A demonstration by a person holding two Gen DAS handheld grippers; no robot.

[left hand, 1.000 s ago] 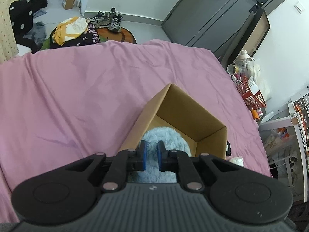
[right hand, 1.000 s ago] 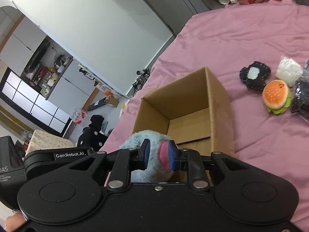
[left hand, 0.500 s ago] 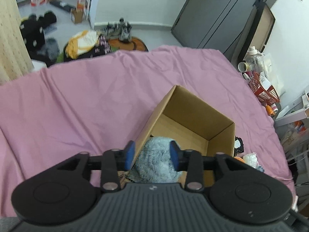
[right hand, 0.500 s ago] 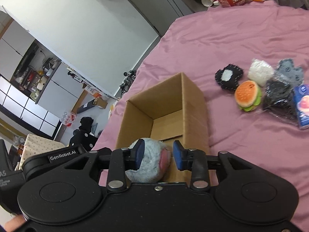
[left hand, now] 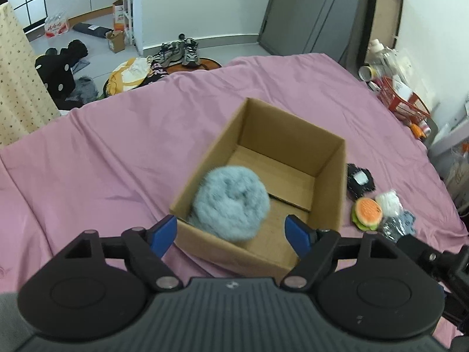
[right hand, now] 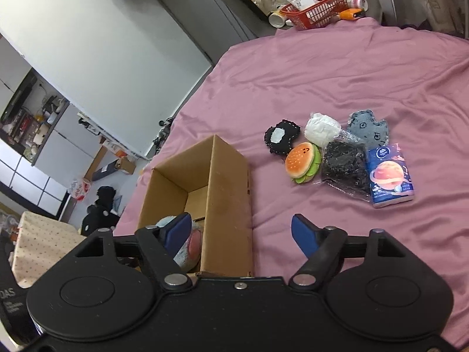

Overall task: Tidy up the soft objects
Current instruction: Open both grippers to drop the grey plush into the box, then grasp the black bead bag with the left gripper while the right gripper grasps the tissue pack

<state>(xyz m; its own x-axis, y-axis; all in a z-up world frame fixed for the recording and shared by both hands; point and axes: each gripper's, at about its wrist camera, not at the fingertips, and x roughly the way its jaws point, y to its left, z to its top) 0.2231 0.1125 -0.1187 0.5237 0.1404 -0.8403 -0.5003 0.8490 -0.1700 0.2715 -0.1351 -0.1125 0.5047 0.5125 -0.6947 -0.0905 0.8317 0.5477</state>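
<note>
A fluffy blue-grey plush (left hand: 231, 204) lies inside the open cardboard box (left hand: 334, 158) on the pink bedsheet, at the near left corner. It also shows in the right wrist view (right hand: 190, 246), partly hidden behind my finger, inside the box (right hand: 228, 187). My left gripper (left hand: 233, 233) is open and empty above the box's near wall. My right gripper (right hand: 241, 233) is open and empty above the box's right wall. A burger plush (right hand: 303, 162), a black patch (right hand: 281, 136), a white bundle (right hand: 321, 127), a grey plush (right hand: 368, 126), a black bag (right hand: 344, 161) and a blue tissue pack (right hand: 390, 174) lie right of the box.
A red basket (right hand: 316, 7) with bottles stands past the bed's far corner. Shoes (left hand: 178, 51) and clothes (left hand: 129, 72) lie on the floor beyond the bed. The same pile of soft items shows right of the box in the left wrist view (left hand: 368, 209).
Both grippers opened and let go of the blue-grey plush, which now rests in the box. Both grippers pulled back and up, and the right one swung right toward the pile.
</note>
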